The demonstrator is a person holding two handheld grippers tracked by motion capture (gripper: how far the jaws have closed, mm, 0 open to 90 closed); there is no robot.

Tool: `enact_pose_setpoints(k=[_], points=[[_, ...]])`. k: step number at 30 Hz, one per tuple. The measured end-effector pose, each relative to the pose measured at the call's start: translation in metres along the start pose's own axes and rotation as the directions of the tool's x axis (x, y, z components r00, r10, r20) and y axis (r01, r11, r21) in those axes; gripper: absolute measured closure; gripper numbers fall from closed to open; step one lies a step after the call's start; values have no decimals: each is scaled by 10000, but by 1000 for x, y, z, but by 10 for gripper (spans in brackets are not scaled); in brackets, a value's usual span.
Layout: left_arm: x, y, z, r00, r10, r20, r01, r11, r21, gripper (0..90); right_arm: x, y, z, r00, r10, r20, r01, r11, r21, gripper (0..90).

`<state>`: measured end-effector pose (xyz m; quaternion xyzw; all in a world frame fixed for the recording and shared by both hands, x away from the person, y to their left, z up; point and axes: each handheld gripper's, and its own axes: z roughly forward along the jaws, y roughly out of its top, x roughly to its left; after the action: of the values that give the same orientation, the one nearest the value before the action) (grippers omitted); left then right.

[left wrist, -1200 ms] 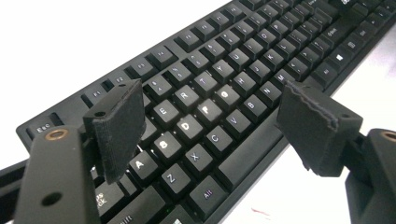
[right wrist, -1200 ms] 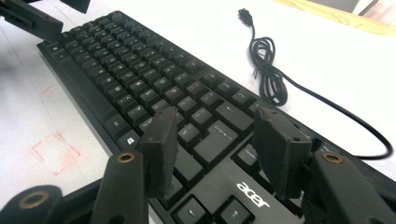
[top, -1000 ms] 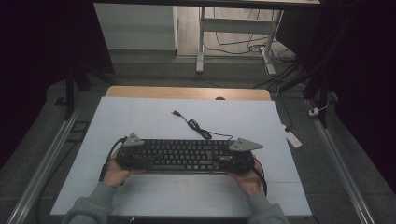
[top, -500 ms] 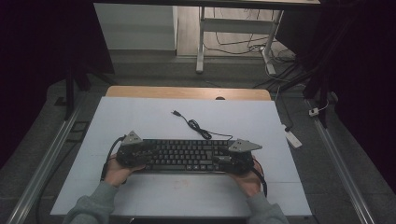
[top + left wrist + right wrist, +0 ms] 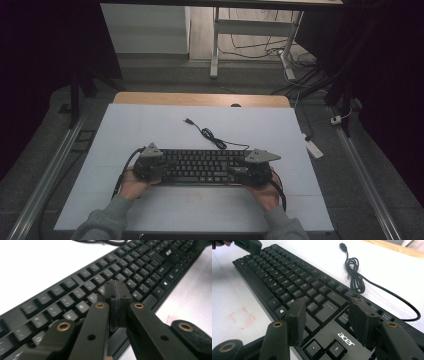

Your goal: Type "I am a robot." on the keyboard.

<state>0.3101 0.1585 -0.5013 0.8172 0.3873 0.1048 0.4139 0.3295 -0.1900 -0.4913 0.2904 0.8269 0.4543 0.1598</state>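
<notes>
A black Acer keyboard [image 5: 202, 166] lies across the white table top [image 5: 150, 125], and its black cable [image 5: 212, 136] coils behind it and ends in a USB plug [image 5: 188, 120]. My left gripper [image 5: 156, 166] hangs over the keyboard's left end. Its jaws have just been closing and now stand shut, pad against pad [image 5: 117, 291], with nothing between them, just above the keys [image 5: 75, 293]. My right gripper [image 5: 241, 172] is over the right end, open, its jaws [image 5: 327, 312] straddling the keys beside the Acer logo [image 5: 343, 336] without pressing on anything.
A faint red square mark [image 5: 194, 197] is on the table in front of the keyboard. A wooden strip [image 5: 200, 99] borders the far edge. A white power block [image 5: 312, 148] lies off the right side. Metal rails [image 5: 45, 175] run along both sides.
The left gripper has edged slightly inward over the keyboard's left end. The right gripper, the keyboard and the cable sit where they were.
</notes>
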Motion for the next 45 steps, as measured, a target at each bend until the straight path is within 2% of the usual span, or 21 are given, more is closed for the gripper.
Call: enact_pose_setpoints(k=[13, 25, 41, 45], points=[[-10, -1, 20, 9991, 415, 110, -423, 9955, 849, 891, 0, -1, 2, 10000, -34, 16, 34, 10000, 85, 482], [-12, -2, 28, 9985, 551, -18, -545, 9907, 1243, 890, 0, -1, 2, 10000, -27, 48, 26, 9999, 102, 481], [-12, -4, 30, 9983, 581, -82, -565, 9892, 1351, 890, -1, -2, 2, 10000, -17, 77, 16, 9999, 132, 479], [-11, -3, 24, 9987, 499, -84, -488, 9938, 996, 888, -1, -2, 2, 10000, 1, 85, -1, 9999, 105, 479]])
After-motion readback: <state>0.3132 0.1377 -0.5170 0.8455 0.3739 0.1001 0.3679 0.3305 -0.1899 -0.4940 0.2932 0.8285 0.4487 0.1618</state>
